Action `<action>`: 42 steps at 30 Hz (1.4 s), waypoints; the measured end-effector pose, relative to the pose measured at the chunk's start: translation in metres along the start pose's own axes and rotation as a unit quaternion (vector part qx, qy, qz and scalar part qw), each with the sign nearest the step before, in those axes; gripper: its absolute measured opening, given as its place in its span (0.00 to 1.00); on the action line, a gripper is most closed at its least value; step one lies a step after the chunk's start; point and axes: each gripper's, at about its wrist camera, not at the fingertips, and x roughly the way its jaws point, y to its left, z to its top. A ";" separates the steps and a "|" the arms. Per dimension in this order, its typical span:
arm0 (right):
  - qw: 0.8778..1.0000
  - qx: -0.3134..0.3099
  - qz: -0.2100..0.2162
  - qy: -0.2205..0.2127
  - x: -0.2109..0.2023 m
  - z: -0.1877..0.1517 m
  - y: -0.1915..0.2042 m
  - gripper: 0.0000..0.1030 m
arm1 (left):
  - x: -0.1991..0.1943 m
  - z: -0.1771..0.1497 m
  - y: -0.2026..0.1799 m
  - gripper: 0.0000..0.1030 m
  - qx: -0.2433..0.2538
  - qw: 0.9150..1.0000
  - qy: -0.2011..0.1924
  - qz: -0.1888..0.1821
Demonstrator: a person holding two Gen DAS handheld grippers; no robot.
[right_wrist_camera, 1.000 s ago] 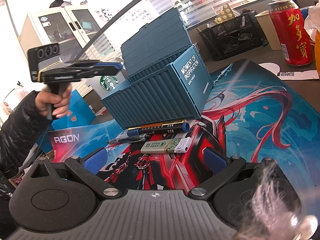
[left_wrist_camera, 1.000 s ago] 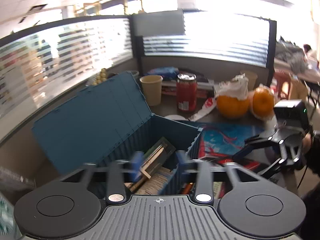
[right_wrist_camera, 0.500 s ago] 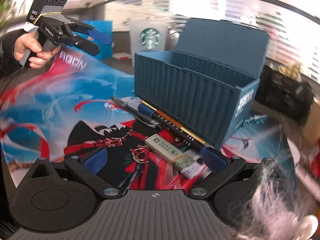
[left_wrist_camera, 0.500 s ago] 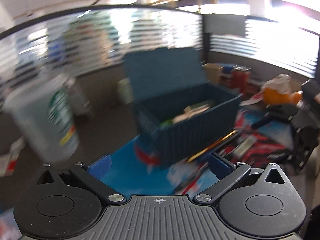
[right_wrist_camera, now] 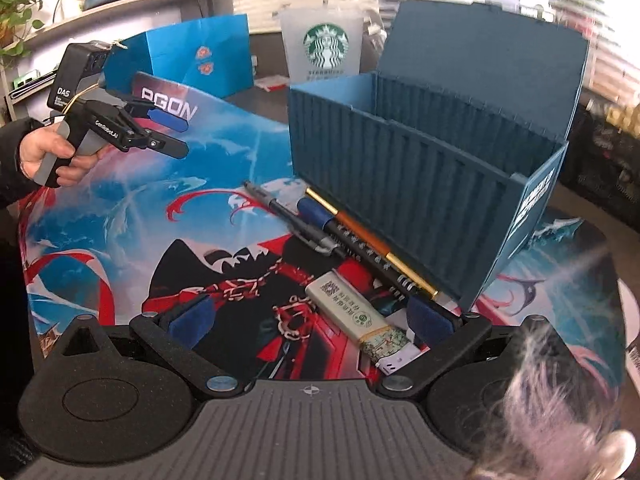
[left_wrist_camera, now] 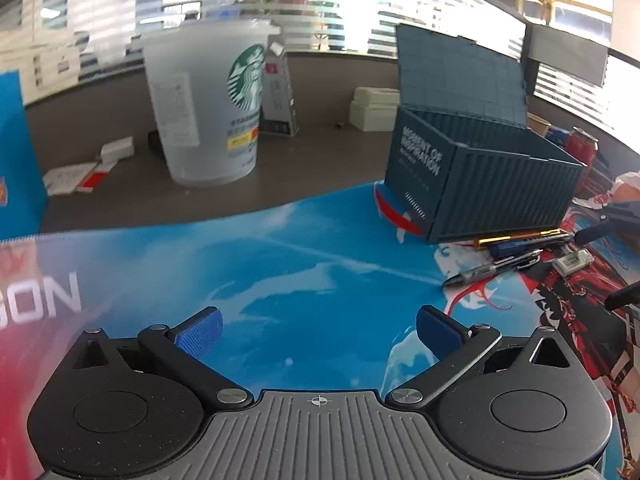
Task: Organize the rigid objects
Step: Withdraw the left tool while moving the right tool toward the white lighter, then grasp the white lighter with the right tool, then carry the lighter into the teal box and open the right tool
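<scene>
Since a second ago my left gripper [left_wrist_camera: 318,334] has swung away from above the blue container box [left_wrist_camera: 480,184] and dropped low over the printed desk mat [left_wrist_camera: 280,264]; its jaws have just been opening and now stand wide, nothing between them. My right gripper [right_wrist_camera: 308,320] is likewise spread and holds nothing, poised over the white lighter [right_wrist_camera: 356,316]. Three pens [right_wrist_camera: 340,236] lie on the mat against the box's front wall. Box lid is raised.

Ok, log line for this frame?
left gripper: open, empty | right gripper: open over lighter | pens beside box
</scene>
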 end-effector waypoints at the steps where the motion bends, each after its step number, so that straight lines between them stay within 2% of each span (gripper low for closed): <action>1: 1.000 0.001 -0.001 0.006 0.003 0.000 -0.001 0.98 | 0.000 -0.002 0.002 1.00 -0.004 1.000 -0.001 0.002; 5: 1.000 0.017 -0.009 0.018 0.009 -0.001 -0.004 0.99 | -0.001 -0.009 0.006 1.00 -0.017 1.000 -0.010 0.012; 8: 1.000 0.024 0.011 0.014 0.008 -0.003 0.010 0.97 | 0.003 -0.011 0.010 1.00 -0.032 0.999 -0.010 0.030; 9: 1.000 0.019 0.009 0.008 0.008 -0.005 0.017 0.95 | 0.005 -0.011 0.012 1.00 -0.039 0.999 -0.005 0.037; 11: 1.000 -0.009 -0.028 -0.002 0.009 -0.010 0.035 0.82 | 0.008 -0.012 0.016 1.00 -0.057 0.997 0.004 0.043; 16: 0.999 0.001 -0.049 0.010 0.005 -0.008 0.044 0.69 | 0.008 -0.015 0.016 1.00 -0.056 0.997 -0.008 0.045; 18: 0.998 0.009 -0.059 0.018 0.003 -0.005 0.043 0.56 | 0.008 -0.015 0.016 1.00 -0.055 0.997 -0.009 0.045; 20: 0.996 0.026 -0.077 0.028 0.004 0.002 0.043 0.25 | 0.007 -0.016 0.017 1.00 -0.059 0.997 -0.013 0.043; 30: 0.993 -0.004 -0.103 0.057 0.012 0.015 0.064 0.21 | 0.006 -0.017 0.019 1.00 -0.067 0.997 -0.021 0.034; 38: 0.989 -0.062 -0.122 0.051 0.004 0.033 0.091 0.21 | 0.004 -0.018 0.018 1.00 -0.066 0.997 -0.022 0.032; 42: 0.989 -0.064 -0.126 0.034 -0.005 0.048 0.092 0.21 | 0.004 -0.018 0.018 1.00 -0.065 0.997 -0.022 0.032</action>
